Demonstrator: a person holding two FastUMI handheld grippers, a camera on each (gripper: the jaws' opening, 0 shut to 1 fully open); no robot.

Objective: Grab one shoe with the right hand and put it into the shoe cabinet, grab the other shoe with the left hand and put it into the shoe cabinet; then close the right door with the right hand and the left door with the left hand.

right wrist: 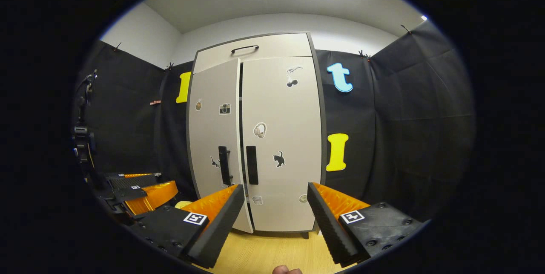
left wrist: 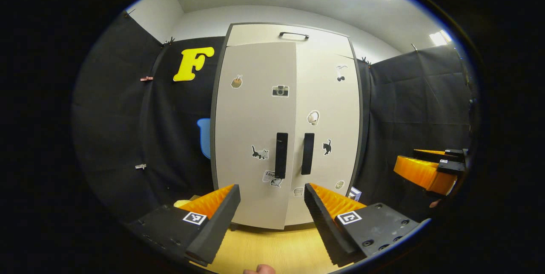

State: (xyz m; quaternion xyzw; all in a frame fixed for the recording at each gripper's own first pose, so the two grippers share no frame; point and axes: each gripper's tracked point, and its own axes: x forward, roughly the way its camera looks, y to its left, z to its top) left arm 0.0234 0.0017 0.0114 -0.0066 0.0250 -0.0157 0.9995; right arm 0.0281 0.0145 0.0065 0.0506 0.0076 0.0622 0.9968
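The pale shoe cabinet (left wrist: 255,108) stands straight ahead with two tall doors that carry stickers. Its left door (right wrist: 213,129) is slightly ajar, with a dark gap beside it, and its lower edge juts forward. The right door (right wrist: 283,108) lies flush. Two black vertical handles (left wrist: 281,154) (left wrist: 307,153) sit side by side at the middle. My left gripper (left wrist: 271,188) is open and holds nothing, a short way in front of the handles. My right gripper (right wrist: 276,187) is open too, facing the right door. The right gripper (left wrist: 406,158) also shows off to the right in the left gripper view.
A light wooden floor (left wrist: 272,248) runs up to the cabinet's base. A drawer front with a black handle (right wrist: 245,48) tops the cabinet. A small pale yellow object (right wrist: 183,203) lies on the floor by the cabinet's left side. A dark stand (right wrist: 83,137) rises at far left.
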